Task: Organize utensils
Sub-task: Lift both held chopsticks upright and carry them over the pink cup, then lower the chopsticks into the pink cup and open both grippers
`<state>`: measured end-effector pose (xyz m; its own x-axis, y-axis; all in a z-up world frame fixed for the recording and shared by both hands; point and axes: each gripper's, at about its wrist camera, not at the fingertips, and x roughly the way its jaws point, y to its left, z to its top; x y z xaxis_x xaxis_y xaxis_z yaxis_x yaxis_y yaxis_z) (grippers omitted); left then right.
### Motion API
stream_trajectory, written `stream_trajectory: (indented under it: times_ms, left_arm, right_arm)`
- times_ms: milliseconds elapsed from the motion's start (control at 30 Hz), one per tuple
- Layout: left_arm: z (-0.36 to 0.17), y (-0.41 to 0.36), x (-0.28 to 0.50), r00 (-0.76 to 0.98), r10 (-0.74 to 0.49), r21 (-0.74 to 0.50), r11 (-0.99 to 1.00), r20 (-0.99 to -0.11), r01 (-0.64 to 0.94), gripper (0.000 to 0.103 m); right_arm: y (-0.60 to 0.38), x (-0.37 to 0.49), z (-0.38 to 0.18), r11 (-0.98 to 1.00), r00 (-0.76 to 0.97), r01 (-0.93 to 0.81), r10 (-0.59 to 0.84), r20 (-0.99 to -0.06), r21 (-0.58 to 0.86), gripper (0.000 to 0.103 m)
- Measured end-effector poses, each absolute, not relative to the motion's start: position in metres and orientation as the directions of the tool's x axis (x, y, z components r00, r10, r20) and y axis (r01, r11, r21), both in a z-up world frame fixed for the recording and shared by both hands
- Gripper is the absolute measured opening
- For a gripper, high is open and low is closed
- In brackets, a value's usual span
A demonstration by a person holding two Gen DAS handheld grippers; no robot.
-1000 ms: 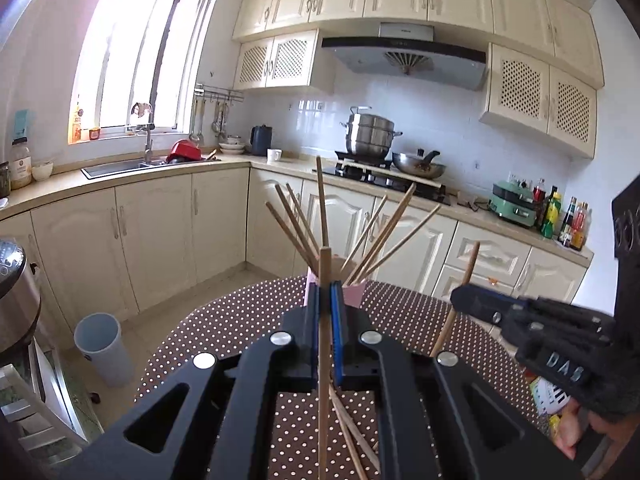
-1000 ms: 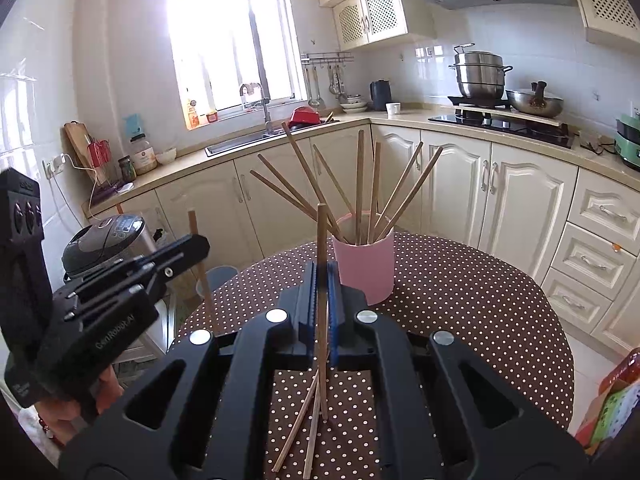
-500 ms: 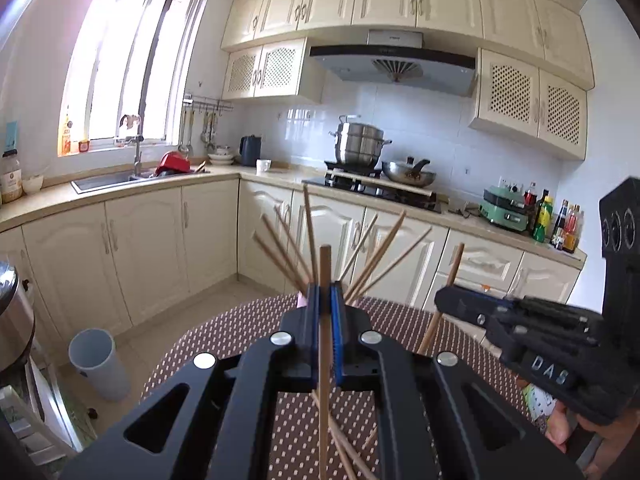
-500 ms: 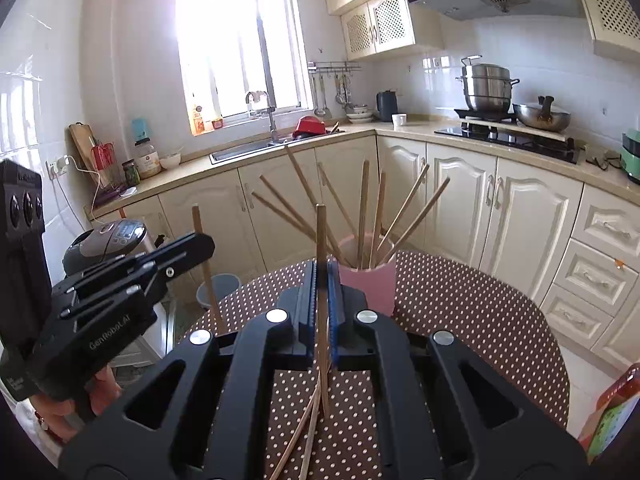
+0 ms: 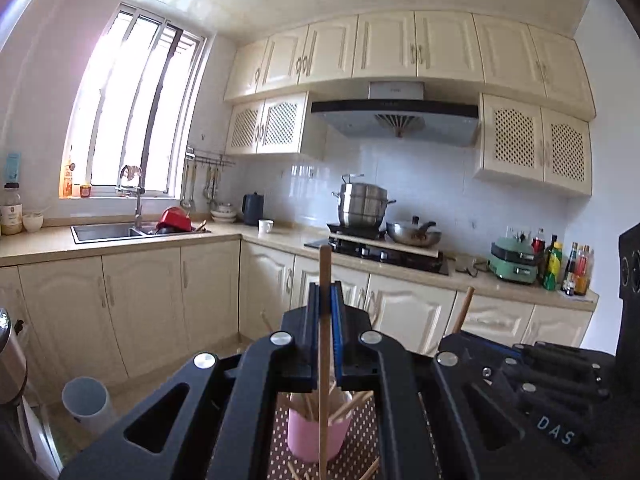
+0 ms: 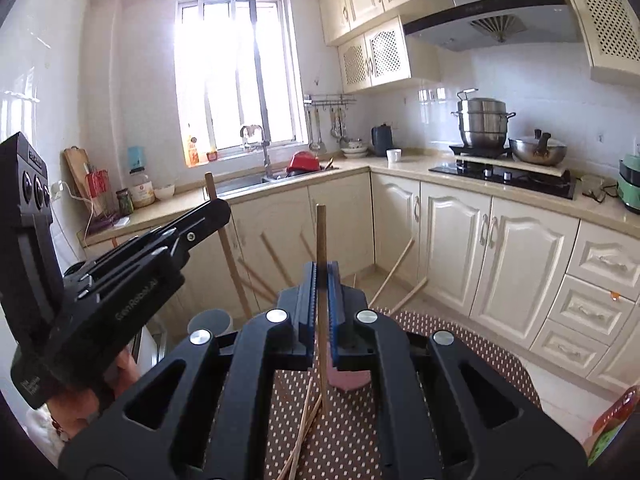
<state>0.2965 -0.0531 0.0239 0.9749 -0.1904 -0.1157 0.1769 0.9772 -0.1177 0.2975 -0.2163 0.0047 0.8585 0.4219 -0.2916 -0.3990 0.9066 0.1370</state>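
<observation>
**A bright, cream-fitted kitchen**

Daylight poured through a tall barred window [image 5: 136,112] above a steel sink [image 5: 106,232] with a curved tap [image 6: 256,148]. Cream base cabinets [image 6: 452,248] ran under a beige L-shaped counter [image 5: 276,240], and matching wall cabinets [image 5: 400,52], some with lattice doors, hung above. A dark range hood [image 5: 396,118] sat over a black hob [image 6: 504,178] that carried a stacked steel steamer pot [image 5: 362,206] and a wok [image 6: 538,152]. White tiles covered the walls. A rail of hanging ladles [image 6: 328,120] was fixed beside the window. Bottles [image 5: 576,268] and a green appliance [image 5: 514,264] stood at the counter's far end. A pale bin [image 5: 86,404] stood on the floor.
</observation>
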Motion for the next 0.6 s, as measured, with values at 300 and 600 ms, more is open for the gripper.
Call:
stream_trajectory:
  times_ms: [300,600]
  left_arm:
    - [0.040,-0.065,0.328,0.988,-0.150,-0.132,0.981,-0.042,0.143,0.006]
    - [0.029,-0.071,0.351,0.993,-0.117,-0.138,0.984,-0.012,0.115,0.006]
  right_arm:
    - [-0.215,0.319,0.014,0.906,0.864,-0.401,0.423,-0.274,0.134,0.005]
    - [-0.217,0.329,0.013,0.911,0.871,-0.392,0.411,-0.270,0.125,0.005]
